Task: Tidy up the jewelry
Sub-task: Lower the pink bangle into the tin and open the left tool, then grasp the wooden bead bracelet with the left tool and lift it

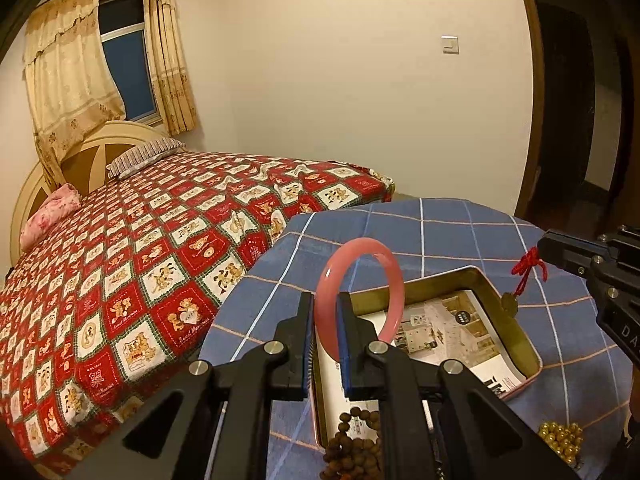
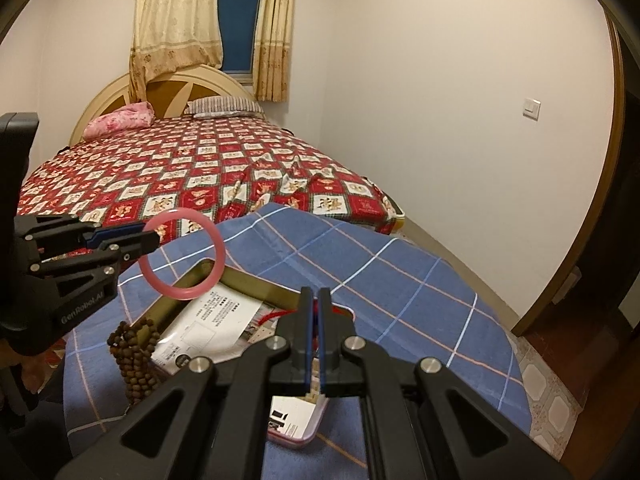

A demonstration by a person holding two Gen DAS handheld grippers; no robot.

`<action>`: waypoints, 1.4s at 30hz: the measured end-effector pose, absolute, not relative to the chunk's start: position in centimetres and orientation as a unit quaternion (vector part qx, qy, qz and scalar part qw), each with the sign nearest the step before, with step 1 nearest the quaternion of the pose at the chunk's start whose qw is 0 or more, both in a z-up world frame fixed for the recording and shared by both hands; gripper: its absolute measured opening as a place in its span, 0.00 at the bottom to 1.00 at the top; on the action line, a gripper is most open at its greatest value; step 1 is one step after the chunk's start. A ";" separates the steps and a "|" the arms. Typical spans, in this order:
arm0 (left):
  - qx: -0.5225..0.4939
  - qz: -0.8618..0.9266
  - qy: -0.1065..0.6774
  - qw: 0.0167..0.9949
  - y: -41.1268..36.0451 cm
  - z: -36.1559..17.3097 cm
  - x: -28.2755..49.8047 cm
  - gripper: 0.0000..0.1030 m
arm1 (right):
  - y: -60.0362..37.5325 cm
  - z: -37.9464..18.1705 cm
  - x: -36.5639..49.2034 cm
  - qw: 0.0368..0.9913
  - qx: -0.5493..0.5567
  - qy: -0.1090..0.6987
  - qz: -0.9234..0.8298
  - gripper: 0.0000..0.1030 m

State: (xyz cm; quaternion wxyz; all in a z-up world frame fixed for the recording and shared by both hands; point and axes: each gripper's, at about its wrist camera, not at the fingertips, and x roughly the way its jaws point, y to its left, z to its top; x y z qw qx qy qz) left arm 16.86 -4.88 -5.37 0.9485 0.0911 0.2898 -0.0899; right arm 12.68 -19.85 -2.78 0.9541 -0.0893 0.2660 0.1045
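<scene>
My left gripper [image 1: 325, 298] is shut on a pink bangle [image 1: 360, 245], which stands upright above the near left corner of an open gold-walled tin [image 1: 440, 284] lined with printed paper. The right wrist view shows that left gripper [image 2: 154, 240] from the side, with the bangle [image 2: 188, 293] hanging over the tin [image 2: 256, 284]. My right gripper [image 2: 315, 292] is shut on a red cord [image 1: 528, 266] with a small pendant [image 1: 508, 302] that dangles at the tin's far right rim. In the left wrist view the right gripper [image 1: 542, 250] comes in from the right.
A string of brown wooden beads [image 1: 352, 444] [image 2: 136, 360] drapes over the tin's near edge. Gold beads [image 1: 560, 442] lie on the blue checked tablecloth [image 1: 440, 232] [image 2: 400, 280]. A bed with a red patterned cover [image 1: 160, 240] stands just beyond the table; a dark doorway is to the right.
</scene>
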 end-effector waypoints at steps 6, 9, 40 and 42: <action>0.095 -0.088 0.295 0.947 -5.1 -5.9 17.9 0.10 | -19.6 -3.1 13.7 0.953 -0.090 0.269 0.104 0.03; 0.097 -0.086 0.299 0.946 -5.3 -6.1 18.4 0.10 | -19.6 -3.2 14.0 0.953 -0.091 0.270 0.105 0.03; 0.143 -0.058 0.339 0.928 -6.8 -9.6 22.0 0.59 | -20.4 -8.5 19.2 0.931 -0.104 0.340 0.083 0.19; 0.144 -0.040 0.313 0.938 -6.6 -8.8 21.1 0.84 | -20.9 -8.5 18.9 0.932 -0.093 0.341 0.083 0.47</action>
